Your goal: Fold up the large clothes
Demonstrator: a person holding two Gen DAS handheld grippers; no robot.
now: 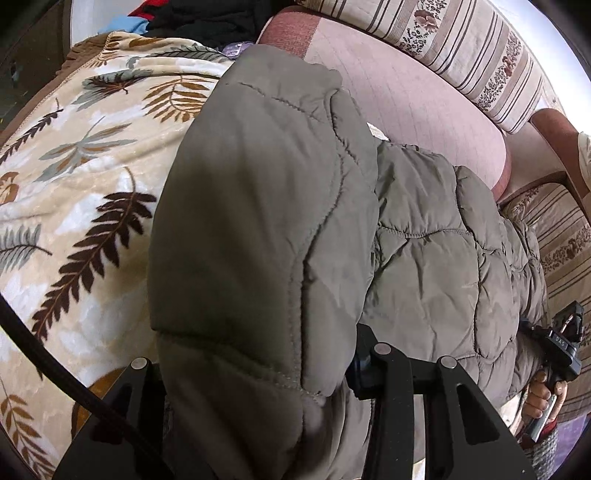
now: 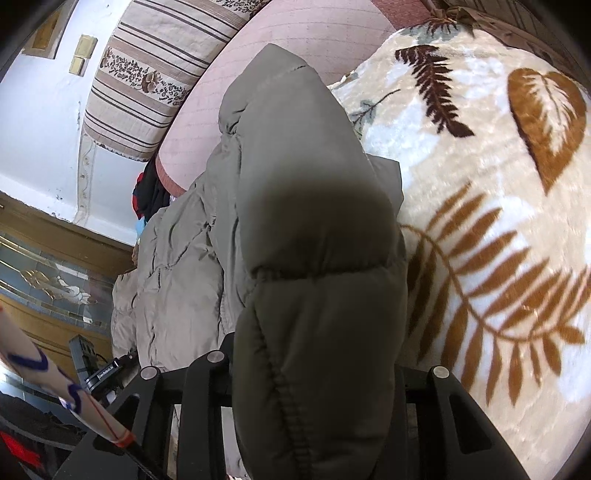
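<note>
A quilted olive-grey puffer jacket (image 1: 417, 258) lies across a leaf-patterned blanket (image 1: 85, 177) and a pink cushion (image 1: 417, 110). My left gripper (image 1: 258, 376) is shut on a thick fold of the jacket (image 1: 240, 229); the padding bulges up between the jaws and hides the fingertips. My right gripper (image 2: 321, 369) is likewise shut on a puffy fold of the jacket (image 2: 314, 206), which rises in front of the lens. In the left wrist view the right gripper (image 1: 557, 350) and the hand holding it (image 1: 543, 391) show at the jacket's far edge. The left gripper (image 2: 99, 373) shows at the lower left of the right wrist view.
Striped floral bolsters (image 1: 472, 48) (image 2: 147, 85) line the back of the pink cushion (image 2: 280, 33). A heap of dark, red and blue clothes (image 1: 192, 18) (image 2: 147, 195) lies past one end of the jacket. A wooden door with patterned glass (image 2: 48, 284) and a white wall (image 2: 40, 122) stand to one side.
</note>
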